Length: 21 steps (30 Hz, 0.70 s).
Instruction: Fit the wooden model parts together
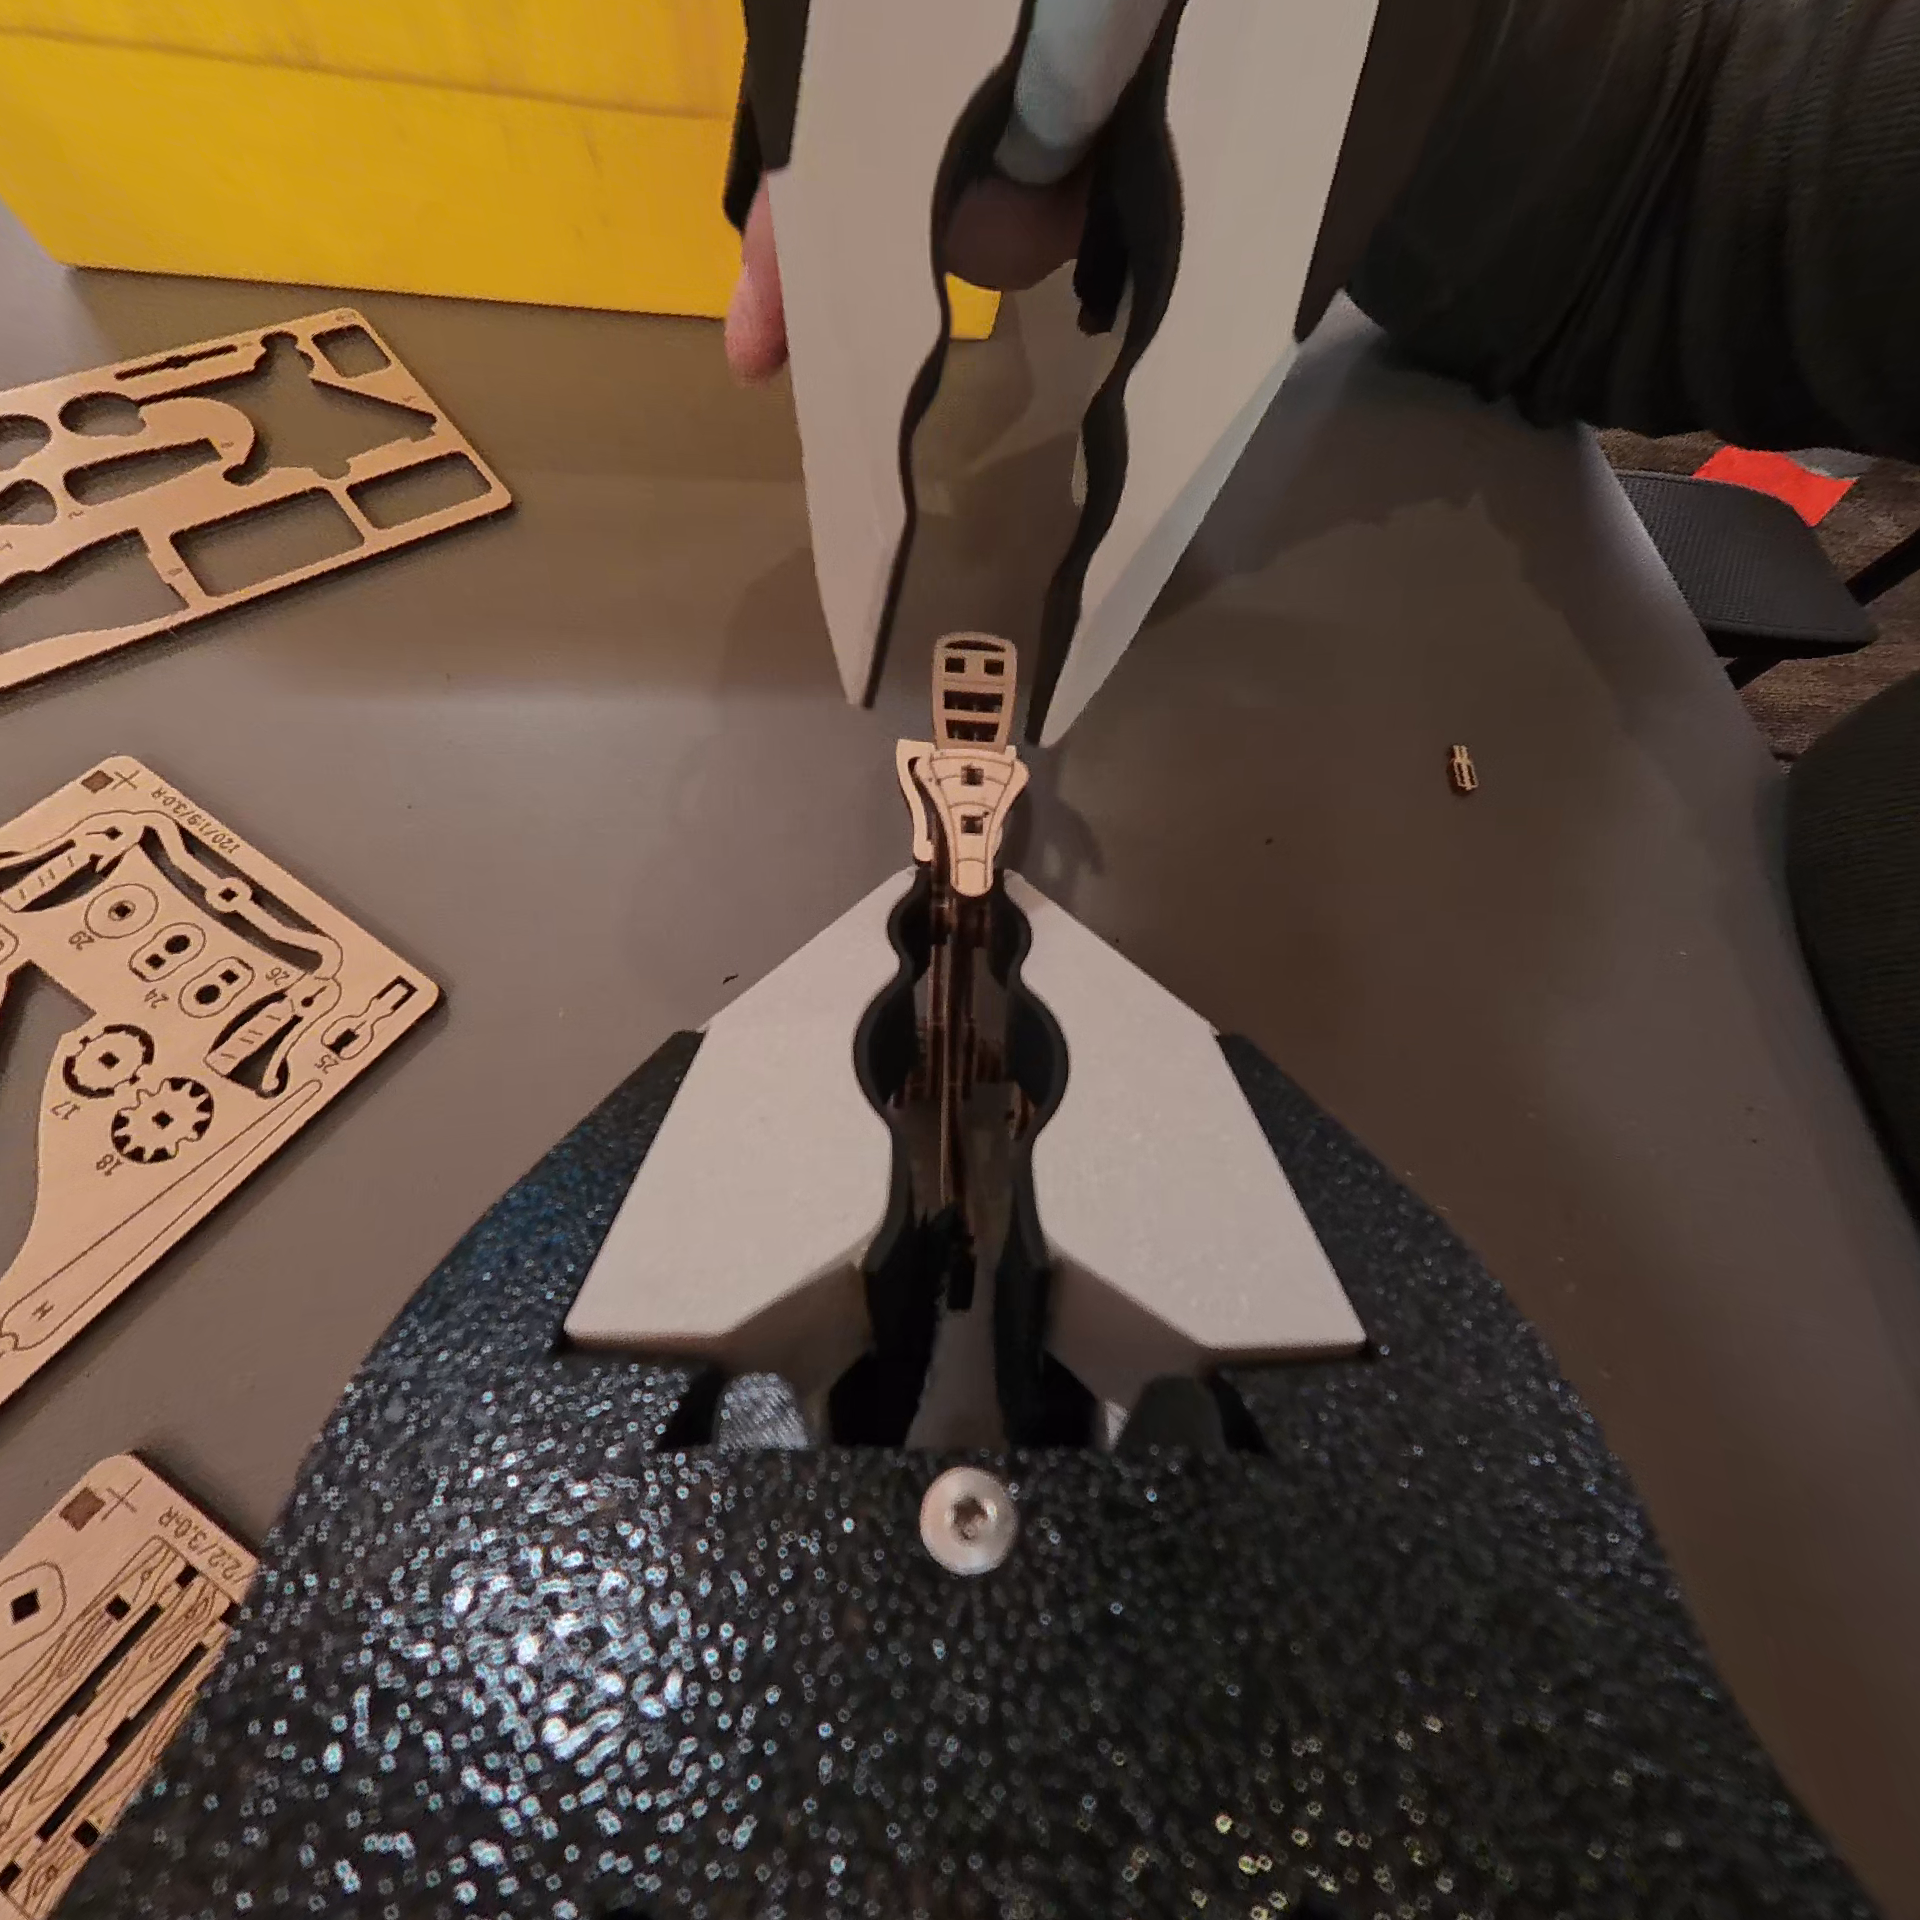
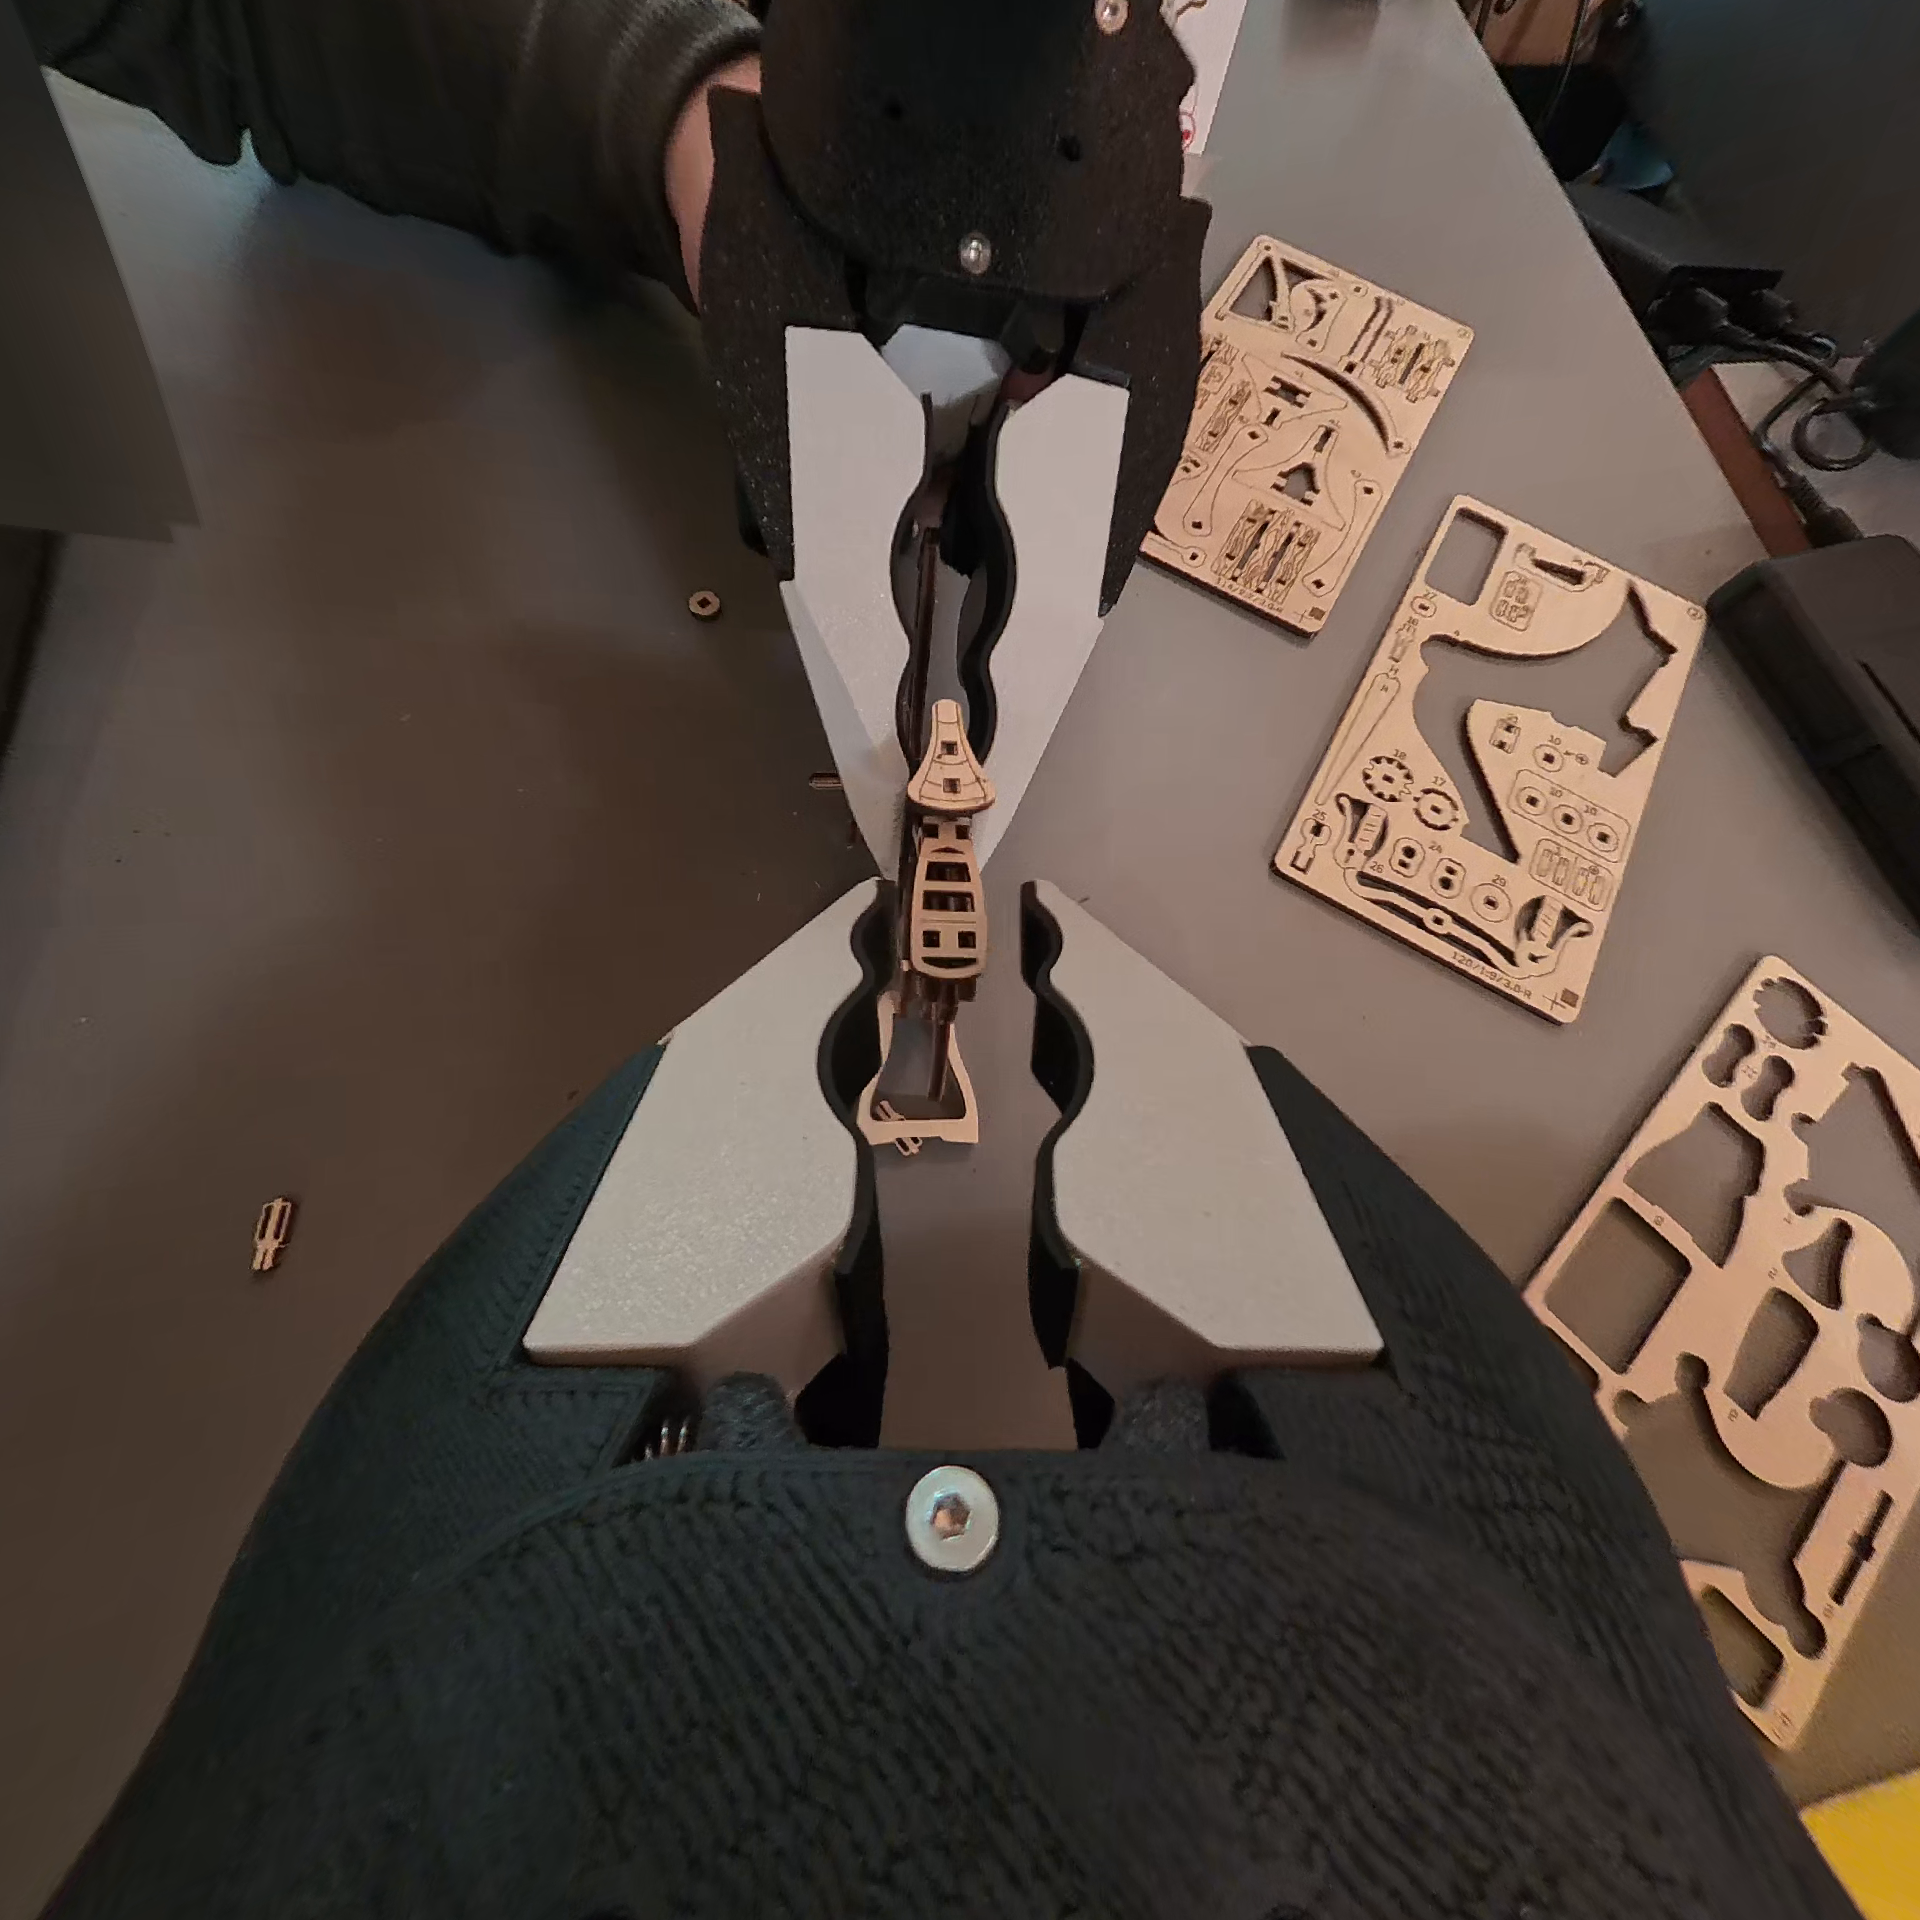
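A small wooden model assembly (image 1: 961, 810) of thin laser-cut parts is clamped upright between the fingers of my left gripper (image 1: 961, 883), which is shut on it. Its windowed top part (image 1: 971, 691) sticks out past the fingertips. My right gripper (image 1: 954, 717) comes in from the opposite side, open, with its two fingertips on either side of that top part. In the right wrist view the model (image 2: 945, 914) lies between my right gripper's (image 2: 956, 894) open fingers, close to the left finger (image 2: 727, 1143), with a gap to the right finger. The left gripper (image 2: 935, 831) faces it, shut.
Three laser-cut wooden sheets (image 1: 208, 499) (image 1: 156, 1018) (image 1: 94, 1621) lie on the grey table (image 1: 1299, 935), also in the right wrist view (image 2: 1320, 436) (image 2: 1496, 769) (image 2: 1745, 1299). A yellow box (image 1: 364, 145) stands behind. Small loose wooden pieces (image 1: 1463, 771) (image 2: 272, 1233) (image 2: 704, 603) lie about.
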Each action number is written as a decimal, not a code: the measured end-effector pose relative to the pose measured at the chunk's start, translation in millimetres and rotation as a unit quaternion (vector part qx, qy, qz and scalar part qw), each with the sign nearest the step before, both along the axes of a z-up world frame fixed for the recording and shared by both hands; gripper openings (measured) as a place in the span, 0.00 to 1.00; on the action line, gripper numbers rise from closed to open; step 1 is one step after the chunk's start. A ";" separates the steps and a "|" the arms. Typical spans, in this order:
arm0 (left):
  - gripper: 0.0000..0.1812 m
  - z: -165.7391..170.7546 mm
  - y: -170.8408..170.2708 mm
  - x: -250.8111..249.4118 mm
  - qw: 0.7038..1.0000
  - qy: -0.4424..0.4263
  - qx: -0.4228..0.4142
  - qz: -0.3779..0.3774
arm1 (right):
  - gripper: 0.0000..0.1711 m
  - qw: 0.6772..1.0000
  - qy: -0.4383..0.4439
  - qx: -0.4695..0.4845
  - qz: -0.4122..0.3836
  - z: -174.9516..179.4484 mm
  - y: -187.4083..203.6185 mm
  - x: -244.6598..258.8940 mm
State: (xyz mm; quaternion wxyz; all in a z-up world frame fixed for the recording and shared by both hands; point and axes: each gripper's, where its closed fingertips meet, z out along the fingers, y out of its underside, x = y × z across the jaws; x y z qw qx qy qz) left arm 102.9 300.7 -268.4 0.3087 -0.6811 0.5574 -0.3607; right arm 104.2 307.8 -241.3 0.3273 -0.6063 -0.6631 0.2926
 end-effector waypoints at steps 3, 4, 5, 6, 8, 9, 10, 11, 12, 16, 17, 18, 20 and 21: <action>0.04 0.0 0.0 -0.1 1.000 -0.001 -0.001 0.000 | 0.18 0.999 0.027 0.032 -0.011 9.8 4.0 3.4; 0.04 0.0 -0.2 -0.1 1.000 -0.001 -0.001 -0.001 | 0.19 0.998 0.038 0.046 -0.013 12.4 4.0 4.9; 0.04 0.0 -0.2 -0.1 1.000 -0.002 -0.002 -0.001 | 0.19 0.997 0.043 0.057 -0.013 13.1 2.7 6.7; 0.04 0.0 -0.3 -0.1 1.000 -0.002 -0.003 -0.002 | 0.20 0.997 0.049 0.064 -0.013 12.9 1.2 8.2; 0.04 0.0 -0.5 -0.5 1.000 -0.003 -0.004 -0.003 | 0.21 0.995 0.070 0.066 -0.015 11.1 -3.2 9.3; 0.04 0.0 -0.9 -0.5 1.000 -0.003 -0.004 -0.005 | 0.21 0.994 0.083 0.066 -0.020 10.3 -4.2 9.7; 0.04 -0.1 -1.0 -0.6 1.000 -0.003 -0.004 -0.006 | 0.21 0.993 0.097 0.067 -0.026 9.9 -4.0 10.3; 0.04 0.0 -1.2 -0.5 1.000 -0.003 -0.003 -0.007 | 0.21 0.991 0.109 0.067 -0.032 10.1 -3.3 10.9; 0.04 -0.1 -1.4 -0.6 1.000 -0.002 -0.002 -0.008 | 0.20 0.989 0.125 0.063 -0.040 11.3 -2.1 10.9; 0.04 -0.5 -2.3 -0.6 1.000 0.003 0.005 -0.016 | 0.18 0.978 0.197 0.032 -0.060 15.7 -1.4 6.6; 0.04 -0.6 -2.1 -0.5 1.000 0.003 0.006 -0.017 | 0.18 0.976 0.205 0.036 -0.062 14.2 -0.9 6.4; 0.05 -0.6 -2.1 -0.5 1.000 0.004 0.005 -0.018 | 0.18 0.975 0.210 0.040 -0.063 11.9 -0.9 6.2; 0.04 -0.6 -2.5 -0.5 1.000 0.003 0.005 -0.022 | 0.18 0.973 0.217 0.047 -0.060 11.1 -1.9 5.9; 0.04 -0.6 -2.6 -0.5 1.000 0.003 0.005 -0.023 | 0.18 0.972 0.223 0.047 -0.057 12.9 -3.0 5.6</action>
